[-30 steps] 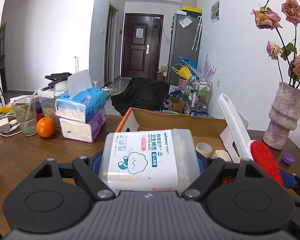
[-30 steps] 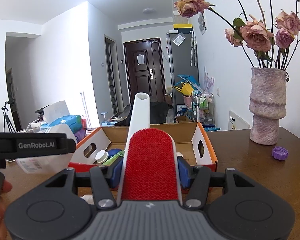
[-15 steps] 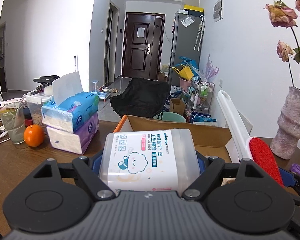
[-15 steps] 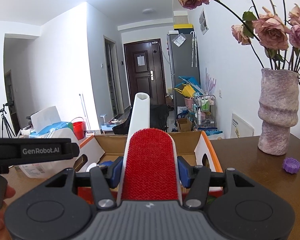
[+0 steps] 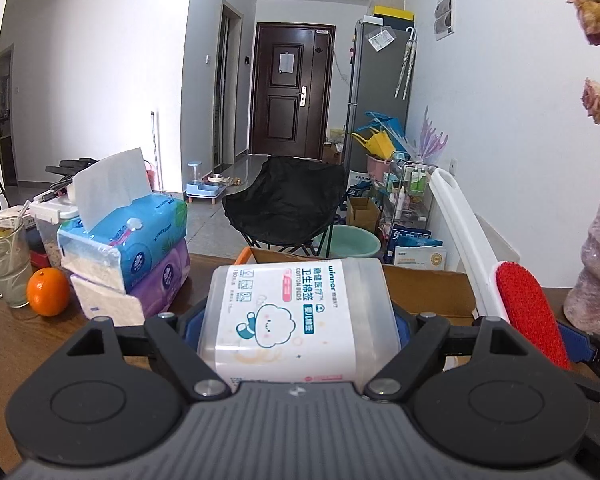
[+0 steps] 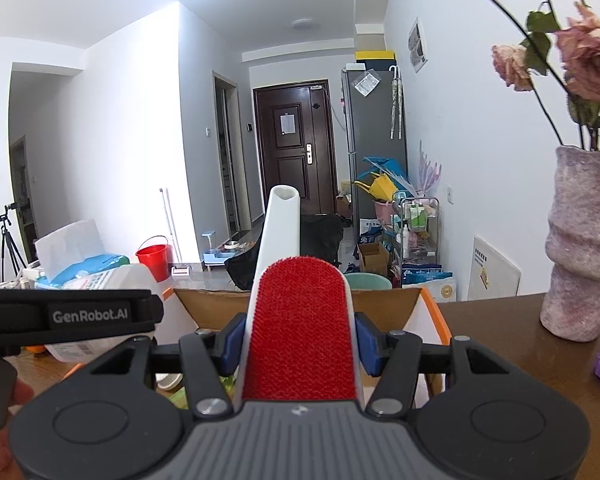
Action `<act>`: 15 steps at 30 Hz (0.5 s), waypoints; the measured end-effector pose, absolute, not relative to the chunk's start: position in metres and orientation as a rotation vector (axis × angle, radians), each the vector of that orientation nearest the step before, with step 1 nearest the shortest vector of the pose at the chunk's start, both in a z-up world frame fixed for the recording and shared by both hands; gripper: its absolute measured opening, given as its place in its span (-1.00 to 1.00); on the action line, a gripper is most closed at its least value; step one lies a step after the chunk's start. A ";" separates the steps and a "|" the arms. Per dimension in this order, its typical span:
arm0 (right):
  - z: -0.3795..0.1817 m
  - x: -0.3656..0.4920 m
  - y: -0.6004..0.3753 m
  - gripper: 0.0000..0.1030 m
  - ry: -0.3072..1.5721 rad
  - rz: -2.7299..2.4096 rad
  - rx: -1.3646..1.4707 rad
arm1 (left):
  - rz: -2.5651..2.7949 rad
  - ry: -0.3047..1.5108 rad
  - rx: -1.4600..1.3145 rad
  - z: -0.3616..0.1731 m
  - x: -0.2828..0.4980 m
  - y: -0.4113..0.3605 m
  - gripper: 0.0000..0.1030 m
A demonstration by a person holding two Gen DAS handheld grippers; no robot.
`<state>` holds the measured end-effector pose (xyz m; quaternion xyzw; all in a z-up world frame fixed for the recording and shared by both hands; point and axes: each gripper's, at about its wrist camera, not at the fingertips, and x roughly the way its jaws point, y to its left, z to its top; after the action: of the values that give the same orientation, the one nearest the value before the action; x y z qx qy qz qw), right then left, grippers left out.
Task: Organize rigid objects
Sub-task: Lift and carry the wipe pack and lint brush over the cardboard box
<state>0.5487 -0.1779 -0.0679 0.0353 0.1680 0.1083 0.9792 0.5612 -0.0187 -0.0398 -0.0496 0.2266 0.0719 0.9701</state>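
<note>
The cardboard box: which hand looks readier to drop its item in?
Probably the right: its lint brush already hangs over the cardboard box, while the left's cotton bud box looks short of it.

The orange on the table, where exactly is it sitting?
In the left wrist view the orange sits at far left, between the drinking glass and the stacked tissue packs.

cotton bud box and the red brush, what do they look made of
Cotton bud box: looks like frosted, translucent plastic with a glossy printed paper or film label, since its edges let light through. Lint brush: a smooth white handle, probably hard plastic, and a matte red pad with a fuzzy, velvet-like nap. Cardboard box behind: plain brown corrugated board.
</note>
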 end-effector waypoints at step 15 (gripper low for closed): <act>-0.079 0.589 -0.169 0.06 0.371 0.194 0.035 | 0.177 0.496 -0.070 -0.056 0.603 -0.011 0.62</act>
<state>0.5890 -0.1690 -0.0794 0.0172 0.1842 0.0961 0.9780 0.6031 -0.0108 -0.0560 -0.0344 0.2450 0.0875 0.9650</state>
